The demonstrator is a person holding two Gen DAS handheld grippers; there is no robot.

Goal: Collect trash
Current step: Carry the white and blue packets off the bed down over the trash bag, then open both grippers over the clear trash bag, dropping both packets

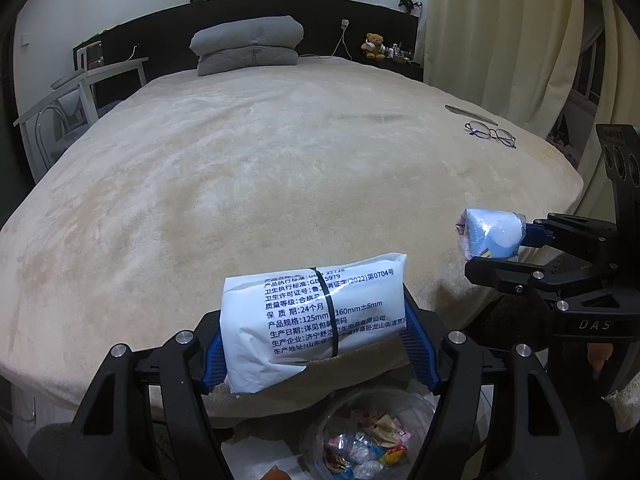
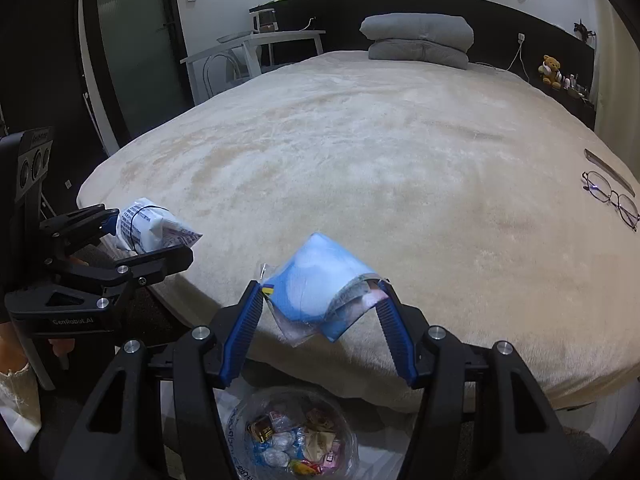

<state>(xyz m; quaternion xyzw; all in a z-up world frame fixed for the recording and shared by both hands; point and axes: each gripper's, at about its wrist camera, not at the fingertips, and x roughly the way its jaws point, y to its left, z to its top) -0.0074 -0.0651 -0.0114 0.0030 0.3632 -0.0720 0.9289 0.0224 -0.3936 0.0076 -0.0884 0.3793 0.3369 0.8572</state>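
My left gripper (image 1: 314, 330) is shut on a white tissue pack (image 1: 316, 312) with blue printed text and a black band, held crosswise between the blue pads. In the right wrist view the same left gripper (image 2: 132, 240) shows at the left with the white tissue pack (image 2: 148, 228). My right gripper (image 2: 320, 300) is shut on a light blue plastic packet (image 2: 316, 284); it also appears at the right of the left wrist view, where the right gripper (image 1: 504, 240) carries the blue packet (image 1: 490, 236). Below both stands a trash bin (image 2: 294, 436) lined with clear plastic, holding several wrappers.
A wide bed with a beige blanket (image 1: 260, 168) fills both views. Eyeglasses (image 2: 610, 200) and a thin dark strip (image 2: 608, 170) lie near its right edge. Folded grey bedding (image 1: 248, 46) sits at the headboard. A white table and chair (image 1: 64, 100) stand left, curtains (image 1: 500, 40) right.
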